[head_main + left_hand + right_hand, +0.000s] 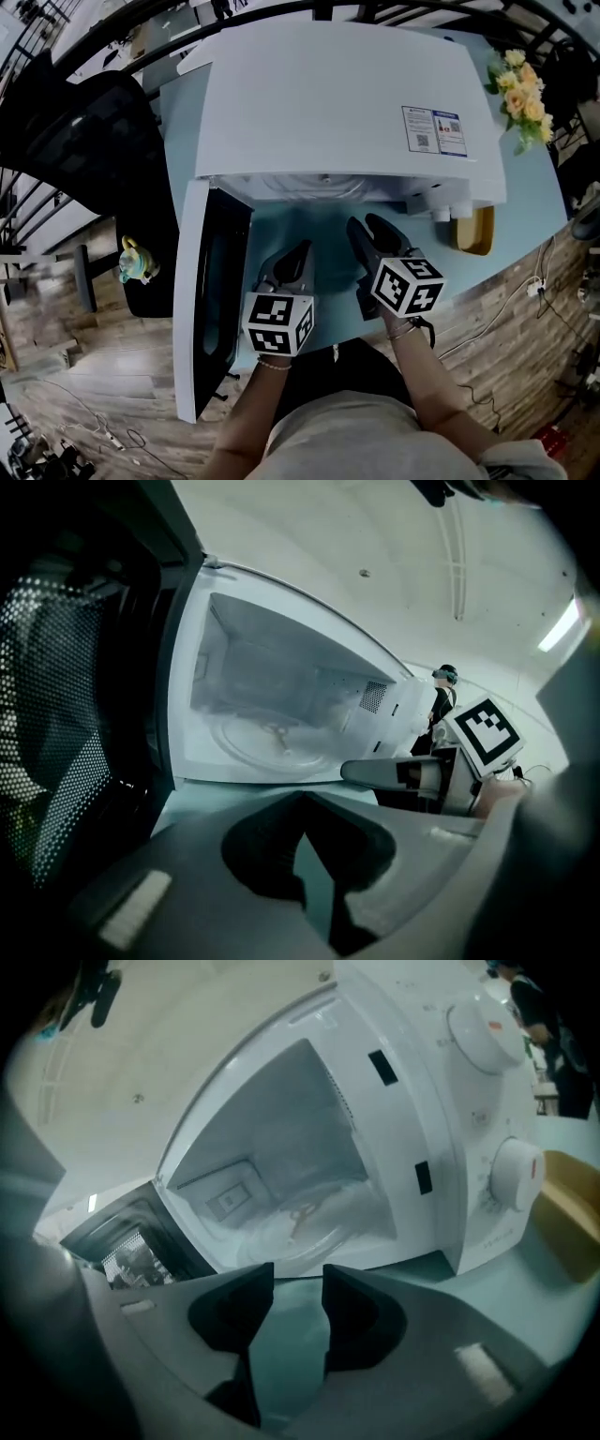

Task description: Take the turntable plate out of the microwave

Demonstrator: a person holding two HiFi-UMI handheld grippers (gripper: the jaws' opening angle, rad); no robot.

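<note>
Glass plate [309, 1230] sitting in open microwave [337, 94]; we're aiming right gripper [298, 1277], jaws apart, at its rim; left gripper [300, 801] closed, empty

Head view: microwave [347, 94] hides the turntable plate [258, 750] (label [436, 129] print unreadable).

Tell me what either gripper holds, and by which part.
Nothing. Left gripper is shut empty, right gripper open empty; the turntable plate lies inside the microwave.
</note>
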